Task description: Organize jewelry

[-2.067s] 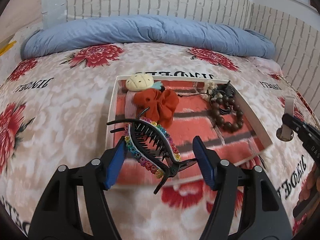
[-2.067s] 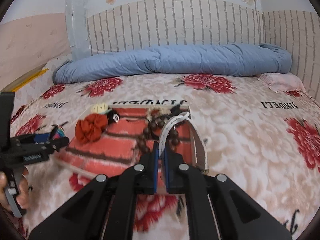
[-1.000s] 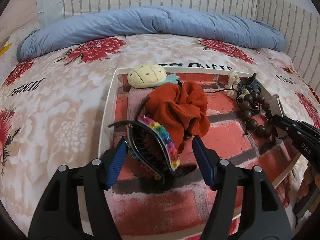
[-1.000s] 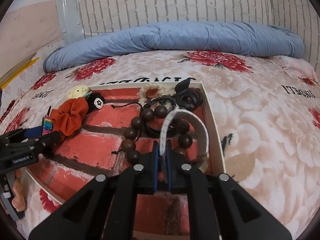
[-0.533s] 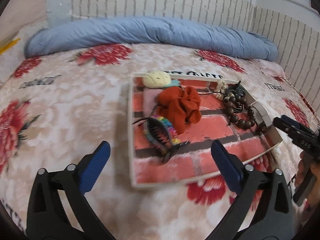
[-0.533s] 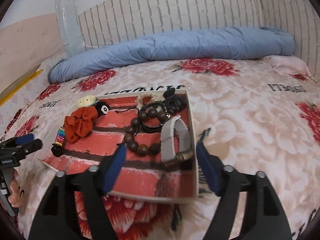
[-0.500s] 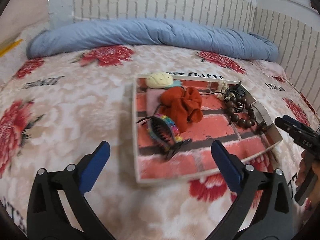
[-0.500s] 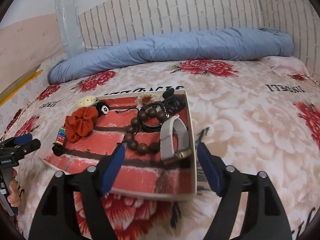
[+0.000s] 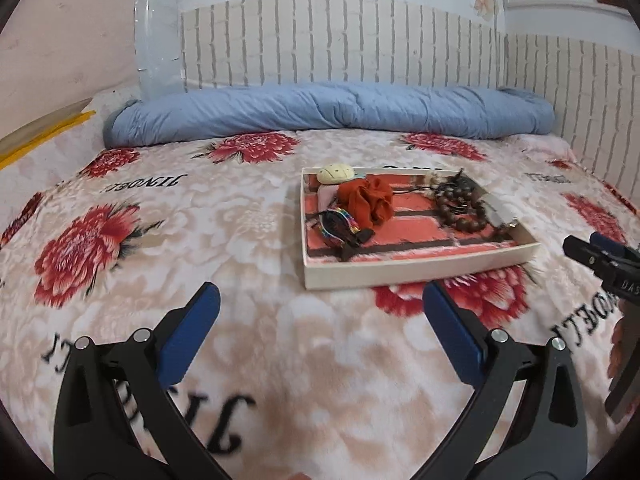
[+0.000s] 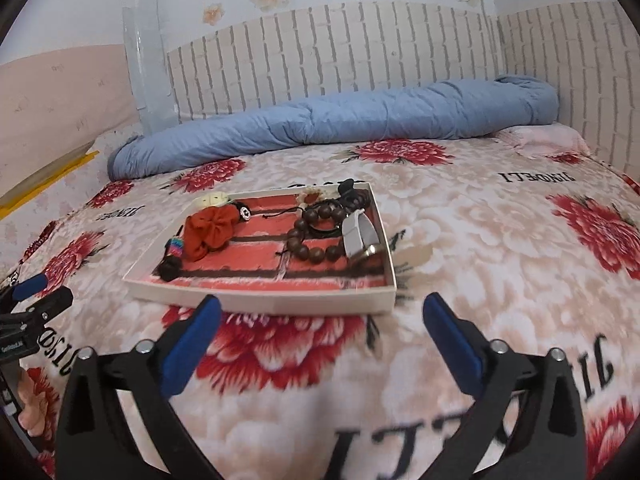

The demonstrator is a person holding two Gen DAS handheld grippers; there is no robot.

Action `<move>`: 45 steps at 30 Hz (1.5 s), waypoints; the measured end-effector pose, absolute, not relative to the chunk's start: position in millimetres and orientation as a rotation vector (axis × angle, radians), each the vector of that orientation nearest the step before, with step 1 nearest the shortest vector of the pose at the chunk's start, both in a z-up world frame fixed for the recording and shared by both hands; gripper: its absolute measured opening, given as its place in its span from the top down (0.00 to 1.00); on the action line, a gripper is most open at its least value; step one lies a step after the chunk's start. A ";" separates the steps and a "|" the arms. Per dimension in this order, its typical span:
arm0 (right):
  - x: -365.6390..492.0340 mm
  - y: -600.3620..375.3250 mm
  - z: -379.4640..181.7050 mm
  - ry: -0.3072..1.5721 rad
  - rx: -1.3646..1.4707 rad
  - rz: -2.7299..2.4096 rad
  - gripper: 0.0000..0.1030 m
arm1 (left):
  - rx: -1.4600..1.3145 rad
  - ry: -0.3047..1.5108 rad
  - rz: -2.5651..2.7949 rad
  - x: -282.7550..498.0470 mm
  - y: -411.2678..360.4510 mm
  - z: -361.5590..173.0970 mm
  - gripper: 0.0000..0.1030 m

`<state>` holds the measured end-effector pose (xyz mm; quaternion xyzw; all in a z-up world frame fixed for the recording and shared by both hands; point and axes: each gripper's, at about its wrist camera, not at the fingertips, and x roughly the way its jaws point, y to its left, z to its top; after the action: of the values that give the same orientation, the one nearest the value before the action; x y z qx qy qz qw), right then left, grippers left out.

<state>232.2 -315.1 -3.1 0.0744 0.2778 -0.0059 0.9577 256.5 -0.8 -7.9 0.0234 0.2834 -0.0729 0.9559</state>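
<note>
Both tongs wide, right opening, tray crosswise

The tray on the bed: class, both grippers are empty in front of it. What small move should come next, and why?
Probably hold both grippers back and check the bed for strays. The left gripper stands open and empty; the right gripper's jaws are opening with nothing between them. The scrunchie, bead bracelet and hair claw lie inside the tray.

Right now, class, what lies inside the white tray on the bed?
White tray: orange scrunchie, rainbow claw clip, wooden bead bracelet, grey strap, cream plush. Whatever lies under the scrunchie is hidden.
</note>
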 end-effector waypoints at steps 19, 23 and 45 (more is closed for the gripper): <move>137.8 -286.7 -13.0 0.462 0.059 -0.071 0.04 | 0.046 0.445 -0.089 159.6 -7.9 -30.0 0.05; 138.2 -285.4 -14.1 0.465 0.048 -0.070 0.04 | 0.029 0.442 -0.083 159.9 -4.6 -31.4 0.05; 133.5 -280.5 -13.3 0.445 0.035 -0.074 0.04 | 0.038 0.427 -0.083 156.3 -7.3 -33.2 0.05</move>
<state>133.5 -280.5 -13.3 0.0172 0.2207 -0.0369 0.9745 156.3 -7.3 -33.2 0.0187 0.2120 -0.0410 0.9762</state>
